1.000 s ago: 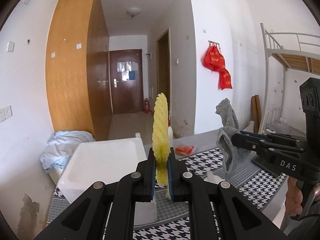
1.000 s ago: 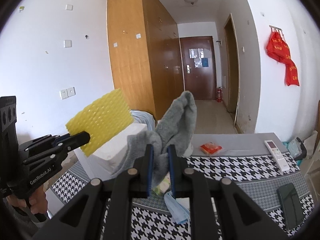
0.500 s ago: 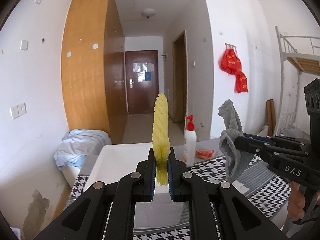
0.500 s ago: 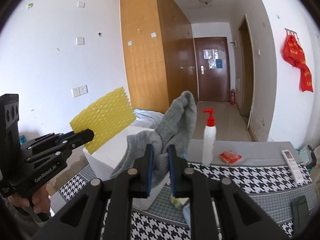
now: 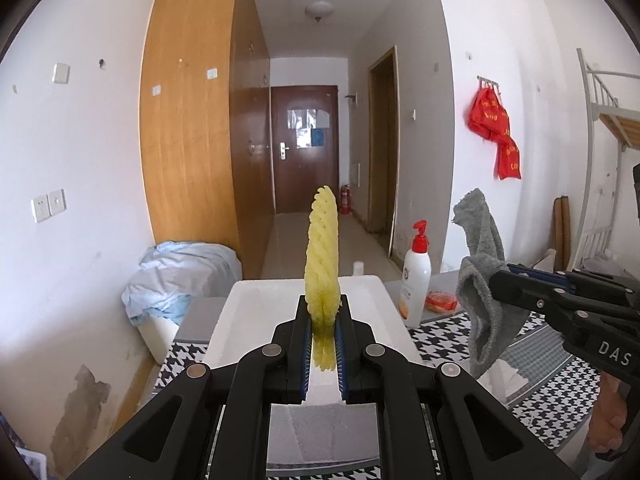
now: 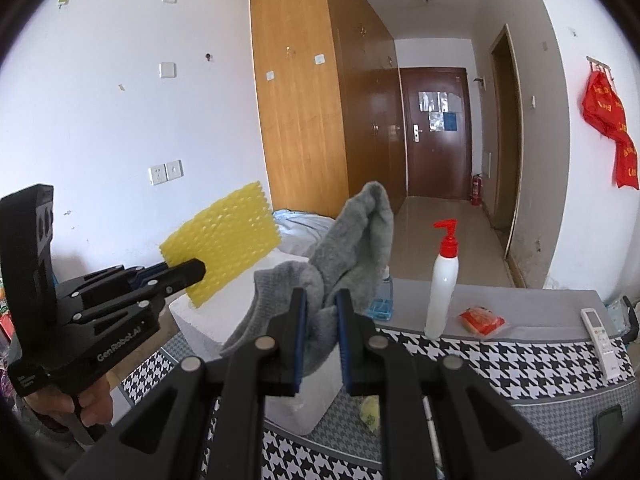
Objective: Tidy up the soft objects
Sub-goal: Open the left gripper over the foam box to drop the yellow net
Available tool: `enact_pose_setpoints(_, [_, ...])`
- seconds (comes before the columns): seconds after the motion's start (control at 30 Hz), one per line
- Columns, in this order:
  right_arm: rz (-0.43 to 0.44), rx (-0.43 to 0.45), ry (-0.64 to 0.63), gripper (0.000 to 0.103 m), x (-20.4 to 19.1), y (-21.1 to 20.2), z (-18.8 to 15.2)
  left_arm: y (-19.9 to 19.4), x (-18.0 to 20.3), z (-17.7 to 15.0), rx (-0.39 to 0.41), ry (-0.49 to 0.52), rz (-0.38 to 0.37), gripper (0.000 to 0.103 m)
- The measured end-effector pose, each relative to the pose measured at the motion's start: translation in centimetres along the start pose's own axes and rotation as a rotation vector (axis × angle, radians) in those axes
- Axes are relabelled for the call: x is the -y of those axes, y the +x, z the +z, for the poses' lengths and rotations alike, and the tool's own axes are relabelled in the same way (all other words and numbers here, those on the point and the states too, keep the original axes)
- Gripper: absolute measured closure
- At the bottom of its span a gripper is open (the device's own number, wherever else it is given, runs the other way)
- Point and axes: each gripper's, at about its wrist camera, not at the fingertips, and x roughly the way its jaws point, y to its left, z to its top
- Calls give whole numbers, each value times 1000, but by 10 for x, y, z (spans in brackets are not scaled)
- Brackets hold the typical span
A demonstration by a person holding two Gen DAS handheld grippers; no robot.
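left tool (image 5: pixel 323 336) is clamped on the lower edge of a yellow sponge (image 5: pixel 322 256), which stands upright out of the narrow jaws; right tool (image 6: pixel 321 320) pinches a grey sock (image 6: pixel 348 236) by a bunched fold, the rest drooping loose on both sides of the jaws. both hang in the air, with a white foam box (image 5: pixel 260 308) just ahead of and below the left tool, and ahead and to the left of the right one.

risks, as i judge them: the sponge is held only by a thin strip at its bottom, so a quick swing or a tap on the box rim could lever it out of the pads. the sock's grip is on a small fold; its hanging weight may pull it free before it is over the box, dropping it on the tabletop (image 6: pixel 500 360). the pump bottle (image 6: pixel 442 284) stands just right of the box, ahead of the right tool, and a trailing sock end or a wide sweep could topple it. the two tools are close side by side, so they could collide over the box.
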Motion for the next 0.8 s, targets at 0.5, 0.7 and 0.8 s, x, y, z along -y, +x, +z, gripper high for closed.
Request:
enact_pose_setpoints(0.5, [-24,-30,-1,85,-2,17,4,32,-14,-1,-80,-26,-11,88])
enact_pose_setpoints(0.7, [-31,-39,1,85,-4,21,5,24,-18,0,-45,-42,0,31])
enact_pose_setpoints(0.8, [-30,-38,-3,85,-6,21,6,18,-17,1,-17,-39,13,14])
